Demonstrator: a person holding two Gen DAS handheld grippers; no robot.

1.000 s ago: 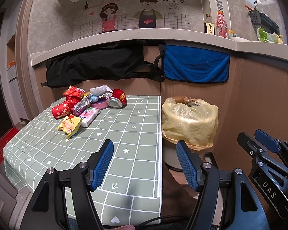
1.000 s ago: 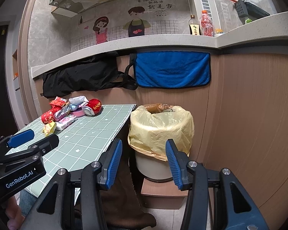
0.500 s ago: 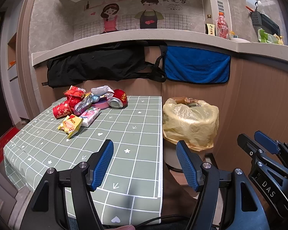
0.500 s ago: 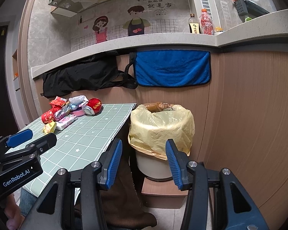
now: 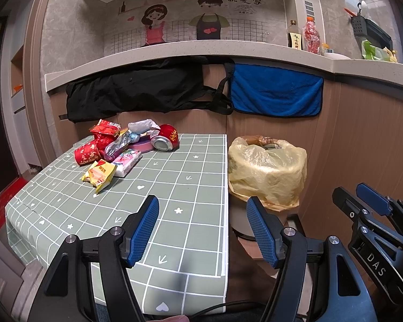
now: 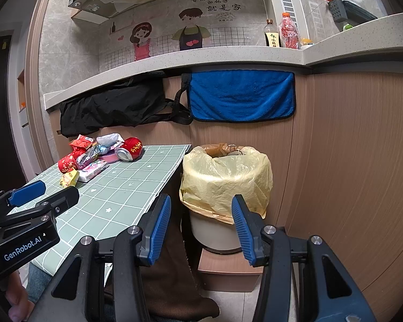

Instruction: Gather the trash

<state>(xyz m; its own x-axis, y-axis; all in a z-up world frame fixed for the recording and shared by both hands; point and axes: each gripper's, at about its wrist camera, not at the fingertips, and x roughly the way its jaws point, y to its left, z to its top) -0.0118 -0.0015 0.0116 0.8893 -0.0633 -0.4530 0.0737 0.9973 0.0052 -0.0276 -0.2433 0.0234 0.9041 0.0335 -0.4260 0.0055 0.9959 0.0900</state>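
We see a green checked tablecloth [image 5: 161, 187]. Nearest, our left gripper [image 5: 202, 228] and right gripper [image 6: 201, 228] gape wide, holding nothing. Farther off stands the yellow-lined bin [image 6: 225, 177], with the trash pile [image 5: 121, 147] at the table's far-left corner.

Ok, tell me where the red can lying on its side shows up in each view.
Left wrist: red can at upper centre-left, far end of the green table, right edge of the trash pile.
Right wrist: red can at left of centre, same pile.
Shared landmark: the yellow-bagged bin, right of the table.
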